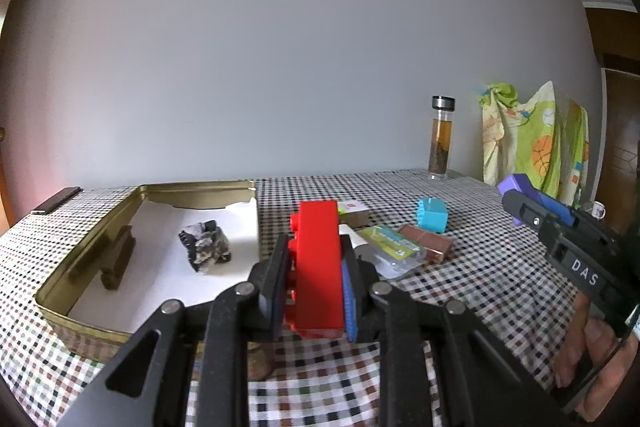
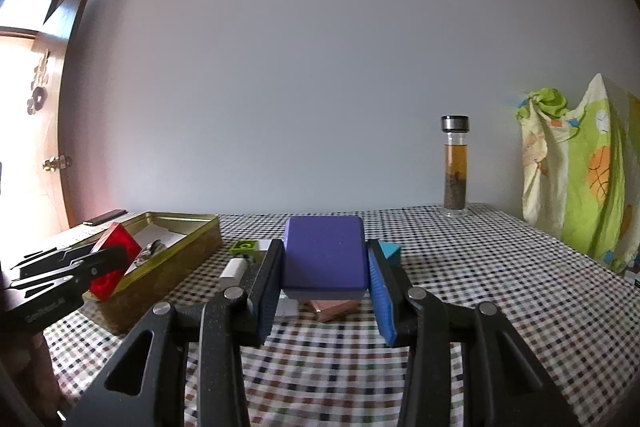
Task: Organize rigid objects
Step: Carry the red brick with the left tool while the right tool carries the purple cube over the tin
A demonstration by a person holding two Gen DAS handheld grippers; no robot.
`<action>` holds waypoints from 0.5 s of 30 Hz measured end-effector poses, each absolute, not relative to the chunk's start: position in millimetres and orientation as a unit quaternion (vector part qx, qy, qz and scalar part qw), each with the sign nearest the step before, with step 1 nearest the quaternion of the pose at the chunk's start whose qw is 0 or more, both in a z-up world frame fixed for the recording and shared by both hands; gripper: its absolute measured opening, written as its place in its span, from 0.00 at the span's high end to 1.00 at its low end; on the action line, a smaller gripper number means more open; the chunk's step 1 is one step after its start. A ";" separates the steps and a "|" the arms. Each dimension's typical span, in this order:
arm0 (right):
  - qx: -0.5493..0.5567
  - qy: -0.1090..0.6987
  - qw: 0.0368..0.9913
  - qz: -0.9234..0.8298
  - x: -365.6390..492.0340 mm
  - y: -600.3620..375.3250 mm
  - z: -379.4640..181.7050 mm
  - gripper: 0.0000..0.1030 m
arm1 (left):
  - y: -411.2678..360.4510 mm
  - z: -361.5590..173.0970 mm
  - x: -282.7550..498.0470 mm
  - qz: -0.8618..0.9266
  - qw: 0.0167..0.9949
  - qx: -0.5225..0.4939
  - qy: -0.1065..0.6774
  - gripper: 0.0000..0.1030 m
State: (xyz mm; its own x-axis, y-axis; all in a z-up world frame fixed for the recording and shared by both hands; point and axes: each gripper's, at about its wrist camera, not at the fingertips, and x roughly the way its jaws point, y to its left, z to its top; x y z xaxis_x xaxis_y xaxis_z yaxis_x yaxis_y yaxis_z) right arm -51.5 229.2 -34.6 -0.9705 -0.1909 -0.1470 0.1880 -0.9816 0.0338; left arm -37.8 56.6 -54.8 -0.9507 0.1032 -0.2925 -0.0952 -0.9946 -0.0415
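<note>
Your left tool [image 1: 316,279] is clamped on a red toy brick [image 1: 318,267], held on end at lower centre of the left wrist frame, studs facing left. The brick is raised above the checked desk [image 1: 460,291], just right of the gold tin [image 1: 92,239] that fills the left of that frame. Inside the tin, on its white lining, lie a dark mottled stone [image 1: 206,245] and a brown piece [image 1: 118,263] near the left wall.

Your right tool [image 2: 326,267] is clamped on a purple block [image 2: 325,257] at centre of the right wrist frame, lifted off the desk. The same tool shows at the right edge of the left wrist frame, with a hand [image 1: 592,359] on its grip.

Loose items on the desk, centre right of the left wrist frame: a turquoise cube [image 1: 432,215], a copper-brown bar [image 1: 426,241], a clear packet with a green label [image 1: 394,247] and a small box [image 1: 352,213] behind the brick. These lie close together.

At the far desk edge, right of centre, a glass bottle [image 1: 442,139] of amber liquid stands upright. A green patterned cloth [image 1: 536,139] hangs at the right
</note>
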 end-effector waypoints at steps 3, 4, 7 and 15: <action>0.075 -0.006 0.103 -0.992 -51.7 221.8 -34.1 0.59 | 49.5 -54.6 -37.2 0.988 0.043 -0.148 -0.018 0.79; 0.076 -0.005 0.105 -0.992 -51.6 219.9 -33.7 0.59 | 46.7 -54.7 -36.9 0.988 0.041 -0.149 -0.020 0.79; 0.076 0.000 0.112 -0.991 -51.2 213.6 -32.6 0.59 | 40.9 -54.5 -37.6 0.988 0.037 -0.150 -0.025 0.79; 0.075 0.008 0.127 -0.989 -47.3 198.3 -32.7 0.59 | 26.2 -55.3 -36.2 0.988 0.025 -0.147 -0.035 0.79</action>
State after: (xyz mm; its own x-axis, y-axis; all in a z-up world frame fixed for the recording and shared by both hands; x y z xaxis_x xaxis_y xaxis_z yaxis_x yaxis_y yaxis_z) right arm -47.3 198.3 -32.7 -0.9565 -0.2497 -0.1505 0.2523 -0.9677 0.0023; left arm -36.2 26.2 -55.3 -0.9558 0.0593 -0.2879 -0.0389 -0.9963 -0.0763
